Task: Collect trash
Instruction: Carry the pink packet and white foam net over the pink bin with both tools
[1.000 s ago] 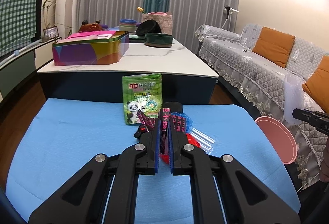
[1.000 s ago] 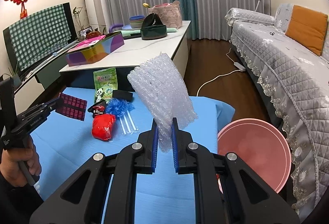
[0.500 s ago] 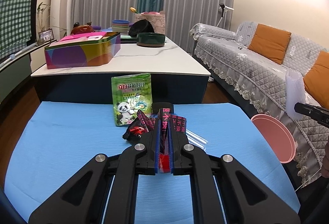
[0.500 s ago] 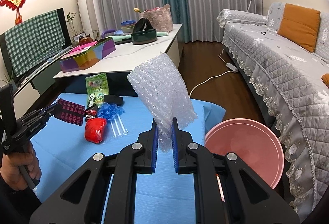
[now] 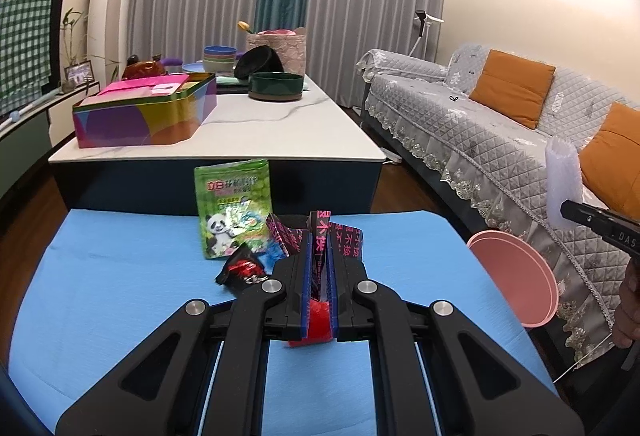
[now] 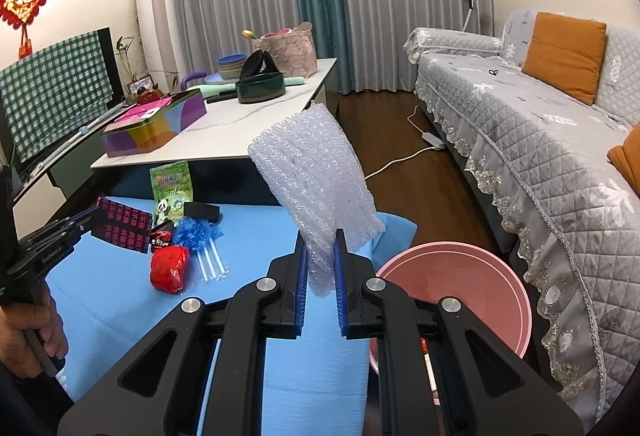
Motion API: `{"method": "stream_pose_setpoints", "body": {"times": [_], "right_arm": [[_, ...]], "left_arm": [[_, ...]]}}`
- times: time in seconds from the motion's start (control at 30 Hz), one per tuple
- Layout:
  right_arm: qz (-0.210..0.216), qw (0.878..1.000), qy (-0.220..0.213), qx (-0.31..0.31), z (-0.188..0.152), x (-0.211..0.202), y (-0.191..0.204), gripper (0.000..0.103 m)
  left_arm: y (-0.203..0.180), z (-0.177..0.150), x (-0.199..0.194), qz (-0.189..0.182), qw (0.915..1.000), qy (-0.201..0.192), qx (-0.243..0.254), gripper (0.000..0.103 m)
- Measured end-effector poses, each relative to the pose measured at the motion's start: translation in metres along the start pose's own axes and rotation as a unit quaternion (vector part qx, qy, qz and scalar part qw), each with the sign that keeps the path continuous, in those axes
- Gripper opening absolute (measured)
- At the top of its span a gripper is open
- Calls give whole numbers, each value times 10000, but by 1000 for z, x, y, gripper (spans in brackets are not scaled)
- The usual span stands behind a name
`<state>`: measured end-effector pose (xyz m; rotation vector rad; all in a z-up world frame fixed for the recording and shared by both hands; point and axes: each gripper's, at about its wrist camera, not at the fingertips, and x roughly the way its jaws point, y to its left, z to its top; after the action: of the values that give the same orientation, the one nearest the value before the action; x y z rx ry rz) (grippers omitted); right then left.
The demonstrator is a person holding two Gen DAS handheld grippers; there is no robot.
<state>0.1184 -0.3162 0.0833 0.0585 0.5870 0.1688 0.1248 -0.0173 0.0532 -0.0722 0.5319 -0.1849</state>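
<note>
A dark wrapper with pink characters (image 5: 318, 236) is being pinched between the nearly closed jaws of the left tool (image 5: 319, 268), above the blue mat (image 5: 120, 296); a crumpled sheet of bubble wrap (image 6: 316, 176) is being gripped by the right tool (image 6: 320, 268), whose jaws are being kept narrow on its lower edge, with most of the sheet standing up above them; the pink basin (image 6: 472, 284) is being seen just off the mat's right edge, below and to the right of the bubble wrap, beside the grey sofa (image 6: 540, 140). On the mat, a green panda snack bag (image 5: 232, 208) is being left at the far edge, against the white counter (image 5: 260, 132); a small black and red wrapper (image 5: 242, 270) is lying just in front of that bag; a red crumpled lump (image 6: 170, 268), a blue plastic tuft (image 6: 198, 232) and clear straws (image 6: 212, 262) are lying near the middle of the mat; a black block (image 6: 202, 211) is sitting beside the bag.
</note>
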Motion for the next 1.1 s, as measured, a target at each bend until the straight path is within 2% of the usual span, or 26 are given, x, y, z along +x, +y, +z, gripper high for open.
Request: {"method": "stream_pose_setpoints", "body": {"times": [0.67,1.1], "right_arm": [[-388,9988,-140,272,8,-8,-35,13],[-871,9937,-145,683,13,-1,-77,13]], "left_arm": [[-76,29,26,-465,9985,-53,300,7],[-123,37,54,-771,9960,33,449,7]]}}
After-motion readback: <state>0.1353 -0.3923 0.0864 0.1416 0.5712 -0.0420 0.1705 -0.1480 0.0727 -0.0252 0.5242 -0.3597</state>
